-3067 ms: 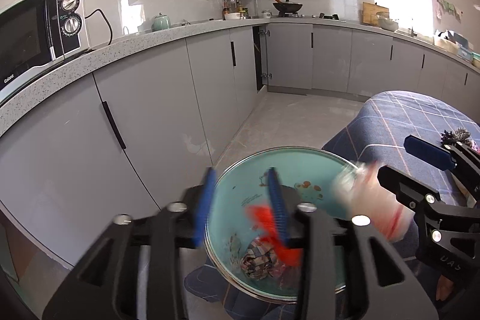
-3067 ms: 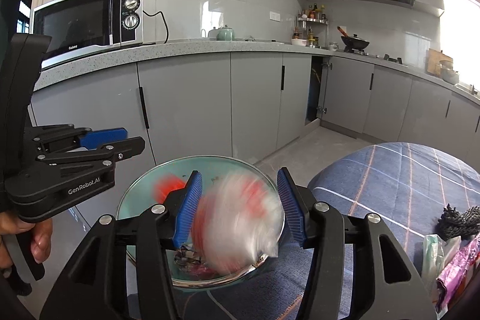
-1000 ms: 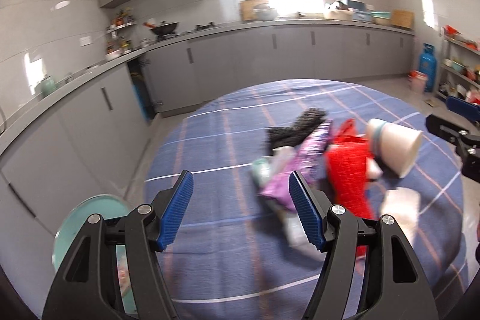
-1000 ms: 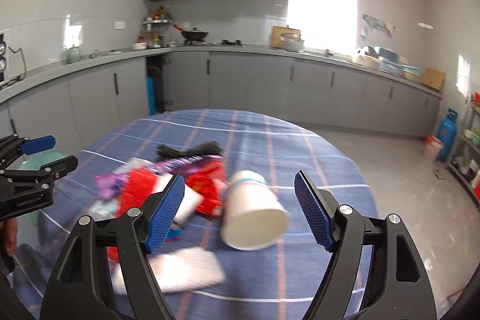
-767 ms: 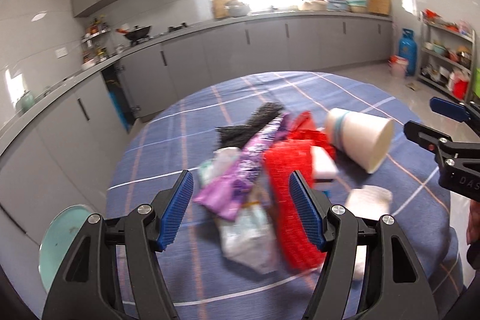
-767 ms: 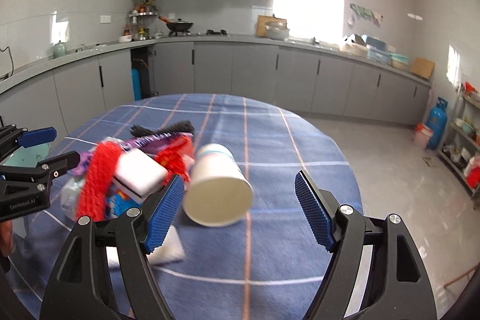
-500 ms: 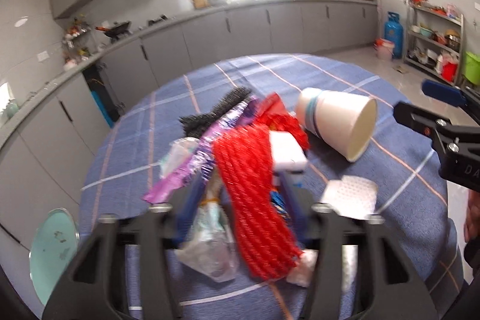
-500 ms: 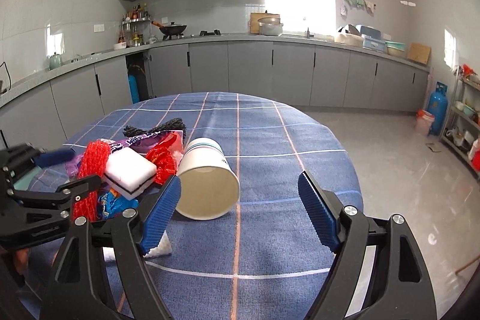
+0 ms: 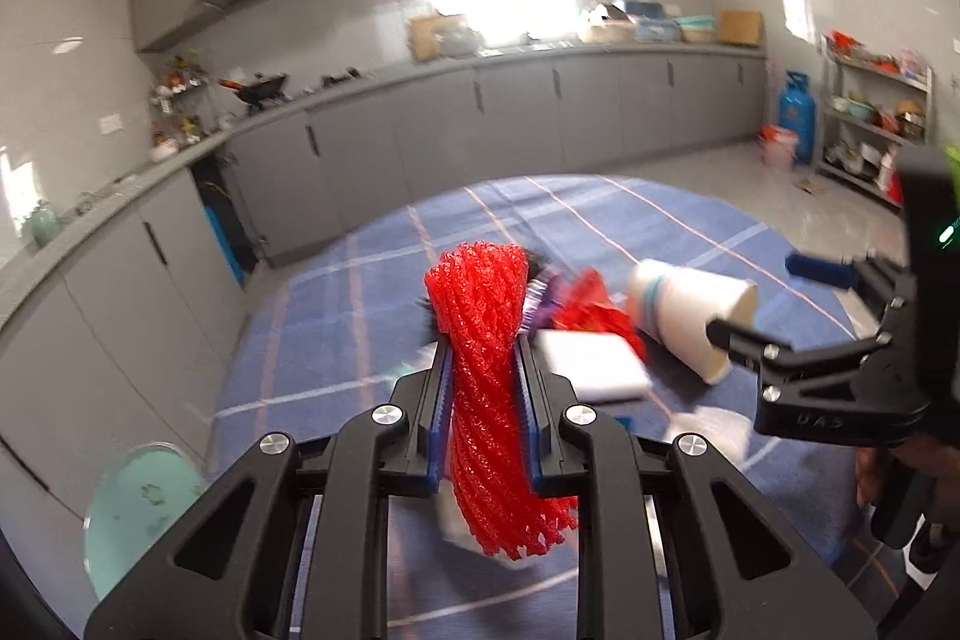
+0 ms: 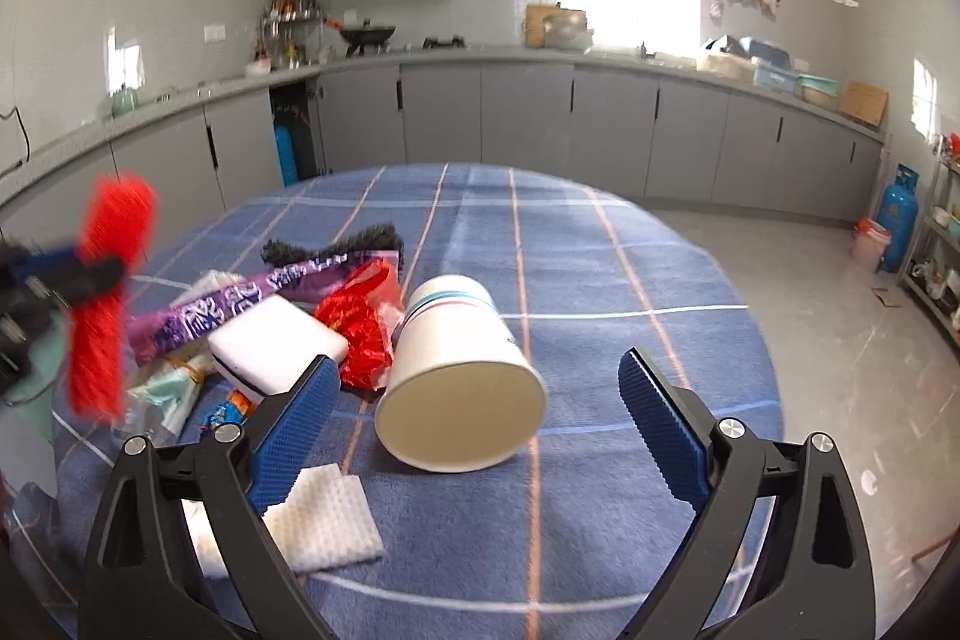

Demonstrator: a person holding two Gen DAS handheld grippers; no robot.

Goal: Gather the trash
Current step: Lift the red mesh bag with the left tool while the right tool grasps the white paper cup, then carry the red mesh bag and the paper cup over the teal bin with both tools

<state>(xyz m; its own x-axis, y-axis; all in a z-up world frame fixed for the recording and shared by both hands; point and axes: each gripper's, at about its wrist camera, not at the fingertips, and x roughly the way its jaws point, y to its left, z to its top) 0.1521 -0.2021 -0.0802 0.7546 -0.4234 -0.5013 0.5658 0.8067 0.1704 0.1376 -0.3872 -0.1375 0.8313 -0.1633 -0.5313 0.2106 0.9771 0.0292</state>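
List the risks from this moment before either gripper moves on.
The red mesh netting is pinched mid-length in the left gripper; its loose lower end may snag other litter or slip out. The paper cup lies on its side between the open right gripper fingers and may roll away or crush.

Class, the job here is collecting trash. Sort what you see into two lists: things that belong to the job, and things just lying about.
Belongs to the job:
red foam net, in the left hand-held gripper
paper cup
purple wrapper
red plastic bag
white napkin
teal bin

Just lying about:
wok
blue gas cylinder
cutting board
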